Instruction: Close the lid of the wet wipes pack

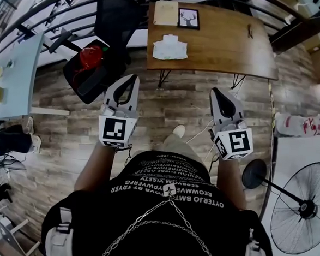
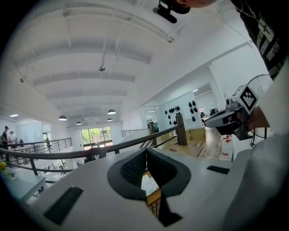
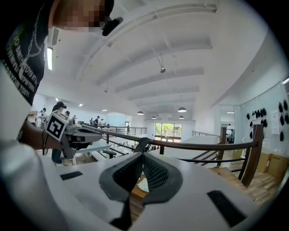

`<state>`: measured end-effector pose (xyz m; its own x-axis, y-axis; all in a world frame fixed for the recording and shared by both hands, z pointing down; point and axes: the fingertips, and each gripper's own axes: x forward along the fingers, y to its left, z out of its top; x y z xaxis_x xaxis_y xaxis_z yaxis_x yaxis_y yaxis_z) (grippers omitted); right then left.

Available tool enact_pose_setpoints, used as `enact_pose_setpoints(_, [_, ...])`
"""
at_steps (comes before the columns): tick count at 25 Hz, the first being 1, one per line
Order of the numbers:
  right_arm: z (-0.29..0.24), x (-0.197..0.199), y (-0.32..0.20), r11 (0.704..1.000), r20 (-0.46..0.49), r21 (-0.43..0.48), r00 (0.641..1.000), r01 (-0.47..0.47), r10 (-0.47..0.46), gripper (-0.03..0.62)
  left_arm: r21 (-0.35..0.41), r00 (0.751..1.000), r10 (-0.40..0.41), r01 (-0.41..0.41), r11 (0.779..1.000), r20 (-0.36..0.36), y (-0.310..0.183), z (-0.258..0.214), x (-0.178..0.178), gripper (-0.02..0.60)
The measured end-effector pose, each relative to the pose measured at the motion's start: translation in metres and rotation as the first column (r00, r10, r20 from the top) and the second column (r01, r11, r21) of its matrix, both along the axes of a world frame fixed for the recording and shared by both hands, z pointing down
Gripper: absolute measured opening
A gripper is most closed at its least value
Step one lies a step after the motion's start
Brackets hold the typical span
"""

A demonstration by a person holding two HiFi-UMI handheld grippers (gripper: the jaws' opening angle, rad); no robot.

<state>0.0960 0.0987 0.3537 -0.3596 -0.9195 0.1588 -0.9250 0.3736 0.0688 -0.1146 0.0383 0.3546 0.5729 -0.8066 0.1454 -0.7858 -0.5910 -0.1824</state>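
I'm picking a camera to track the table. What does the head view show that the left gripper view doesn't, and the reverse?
Only the head view: the whole wooden table, the wet wipes pack and framed deer picture on it, and a standing fan. Only the left gripper view: ceiling lamps and far windows. Both: the left tongs, shut and empty, the right tongs, and the railing.

Open floor (image 1: 189, 107) lies between the person (image 1: 165, 207) and the far table (image 1: 226, 47); chair (image 1: 115, 23) stands far left; fan (image 1: 302, 208) near right; wet wipes pack (image 1: 169, 47) and framed picture (image 1: 188, 18) occupy the table's left half.
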Motion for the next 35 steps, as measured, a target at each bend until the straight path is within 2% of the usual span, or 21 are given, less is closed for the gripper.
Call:
enact_pose_setpoints(8, [-0.002, 0.035, -0.032, 1.000, -0.004, -0.005, 1.000, 0.014, -0.014, 0.015, 0.013, 1.000, 0.013, -0.013, 1.000, -0.005, -0.034, -0.006, 0.045, 0.029])
enact_pose_setpoints(21, [-0.009, 0.084, -0.083, 0.997, 0.019, 0.029, 0.997, 0.078, -0.078, 0.015, 0.038, 0.999, -0.046, 0.045, 0.998, 0.026, -0.072, -0.016, 0.086, 0.029])
enact_pose_setpoints(27, [-0.010, 0.106, -0.095, 0.995, 0.029, 0.034, 0.995, 0.095, -0.096, 0.015, 0.058, 0.998, -0.065, 0.064, 0.996, 0.009, -0.080, -0.027, 0.110, 0.029])
enact_pose_setpoints(30, [-0.005, 0.108, -0.098, 0.994, 0.041, 0.025, 0.993, 0.105, -0.106, 0.015, 0.047, 0.998, -0.066, 0.066, 0.997, 0.011, -0.080, -0.024, 0.114, 0.029])
enact_pose_setpoints(35, [0.007, 0.103, -0.101, 0.993, 0.064, -0.005, 0.991, 0.121, -0.121, 0.015, 0.007, 0.995, -0.101, 0.101, 0.995, 0.018, -0.078, -0.014, 0.100, 0.029])
